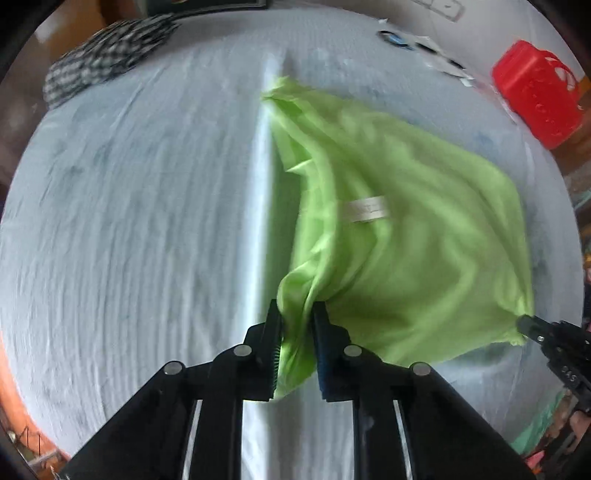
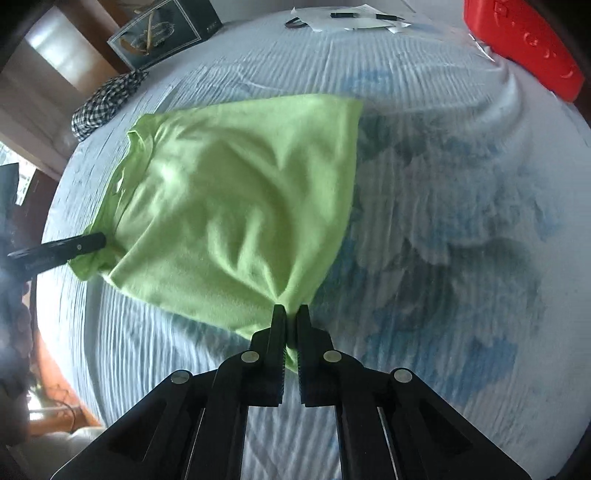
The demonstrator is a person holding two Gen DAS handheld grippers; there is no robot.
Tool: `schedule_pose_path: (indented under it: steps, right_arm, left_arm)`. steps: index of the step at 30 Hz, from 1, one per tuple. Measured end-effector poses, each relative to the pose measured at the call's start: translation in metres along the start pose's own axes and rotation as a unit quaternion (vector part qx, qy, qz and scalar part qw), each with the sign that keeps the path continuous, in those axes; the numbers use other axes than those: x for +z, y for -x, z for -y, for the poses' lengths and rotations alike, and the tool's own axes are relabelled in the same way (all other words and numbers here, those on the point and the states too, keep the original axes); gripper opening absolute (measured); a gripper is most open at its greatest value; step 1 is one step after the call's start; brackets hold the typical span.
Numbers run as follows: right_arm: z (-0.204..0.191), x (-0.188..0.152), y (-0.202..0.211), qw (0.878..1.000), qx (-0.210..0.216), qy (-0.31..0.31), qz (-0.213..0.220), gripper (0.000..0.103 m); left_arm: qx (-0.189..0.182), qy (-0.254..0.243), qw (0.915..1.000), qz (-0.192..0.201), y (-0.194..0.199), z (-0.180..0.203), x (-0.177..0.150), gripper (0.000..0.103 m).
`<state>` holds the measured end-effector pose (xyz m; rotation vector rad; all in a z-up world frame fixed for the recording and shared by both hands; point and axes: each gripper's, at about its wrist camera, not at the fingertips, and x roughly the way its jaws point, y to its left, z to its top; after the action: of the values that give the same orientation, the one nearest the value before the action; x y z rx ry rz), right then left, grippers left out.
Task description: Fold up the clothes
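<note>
A lime-green shirt (image 1: 399,229) lies spread on a pale blue bed sheet (image 1: 129,221), a white label showing near its middle. My left gripper (image 1: 297,314) is shut on a bunched near corner of the shirt. The right gripper (image 1: 524,325) shows at the right edge of the left wrist view, pinching the shirt's other near corner. In the right wrist view the green shirt (image 2: 236,199) fans out ahead, and my right gripper (image 2: 291,314) is shut on its near corner. The left gripper (image 2: 98,240) grips the shirt's left corner there.
A black-and-white checked garment (image 1: 107,55) is heaped at the far left of the bed. A red plastic container (image 1: 535,92) stands at the far right. Papers and pens (image 2: 351,18) lie at the far edge, beside a dark box (image 2: 166,29).
</note>
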<state>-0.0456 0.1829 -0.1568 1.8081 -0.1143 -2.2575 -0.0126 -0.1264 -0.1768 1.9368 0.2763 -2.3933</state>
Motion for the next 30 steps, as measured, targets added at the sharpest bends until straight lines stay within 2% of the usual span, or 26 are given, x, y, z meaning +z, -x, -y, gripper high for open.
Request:
schedule_pose_path:
  steps: [2,4,5,6,8,9,10,11,13,15,21,23,25,27,28,30]
  right_arm:
    - [0.005,-0.005,-0.005,1.000,0.005,-0.003,-0.021,0.005]
    - [0.010,-0.009,-0.008,0.999,0.011,-0.007,-0.038,0.007]
    - [0.012,-0.009,-0.006,0.999,0.014,-0.010,-0.040,0.015]
    - [0.015,-0.009,-0.002,0.999,0.019,-0.014,-0.039,0.019]
    - [0.021,-0.007,0.006,0.999,0.035,-0.021,-0.031,0.020]
    - [0.026,-0.003,0.010,0.998,0.046,-0.026,-0.022,0.021]
    - [0.031,0.002,0.014,0.998,0.052,-0.031,-0.012,0.024]
    - [0.036,0.008,0.017,0.998,0.052,-0.039,0.002,0.033]
    - [0.045,0.022,0.021,0.997,0.055,-0.055,0.031,0.039]
    - [0.053,0.038,0.023,0.994,0.059,-0.070,0.056,0.039]
    - [0.061,0.105,-0.006,0.989,0.060,-0.110,0.076,0.038]
    - [0.068,0.121,-0.017,0.987,0.057,-0.131,0.071,0.038]
    - [0.062,0.130,-0.030,0.989,0.069,-0.119,0.051,0.038]
    - [0.056,0.139,-0.041,0.991,0.074,-0.102,0.035,0.017]
    - [0.050,0.143,-0.041,0.994,0.057,-0.083,0.036,0.008]
    - [0.049,0.147,-0.038,0.996,0.022,-0.072,0.055,0.008]
  left_arm:
    - [-0.007,0.014,0.9998,-0.015,-0.008,-0.012,-0.007,0.016]
    - [-0.006,0.013,0.9998,-0.010,-0.001,-0.013,-0.008,0.016]
    - [-0.008,0.012,0.9999,-0.003,0.006,-0.014,-0.009,0.016]
    - [-0.009,0.011,0.9999,0.006,0.014,-0.013,-0.009,0.016]
    - [-0.021,0.017,0.9994,0.023,0.030,-0.013,-0.007,0.018]
    - [-0.025,0.018,0.9991,0.029,0.034,-0.012,-0.005,0.023]
    - [-0.028,0.020,0.9988,0.035,0.038,-0.011,-0.003,0.039]
    - [-0.028,0.022,0.9985,0.041,0.040,-0.008,0.000,0.060]
    - [-0.027,0.027,0.9978,0.054,0.043,-0.003,0.007,0.081]
    - [-0.025,0.023,0.9973,0.064,0.039,0.011,0.012,0.081]
    - [-0.010,0.016,0.9991,0.037,0.011,0.012,0.016,0.081]
    - [-0.005,0.016,0.9995,0.028,0.000,0.009,0.014,0.081]
    - [-0.005,0.019,0.9996,0.022,-0.009,0.007,0.011,0.081]
    - [-0.004,0.019,0.9996,0.021,-0.011,0.006,0.009,0.081]
    - [-0.001,0.017,0.9996,0.022,-0.012,0.006,0.008,0.081]
    - [-0.002,0.017,0.9996,0.024,-0.011,0.005,0.007,0.082]
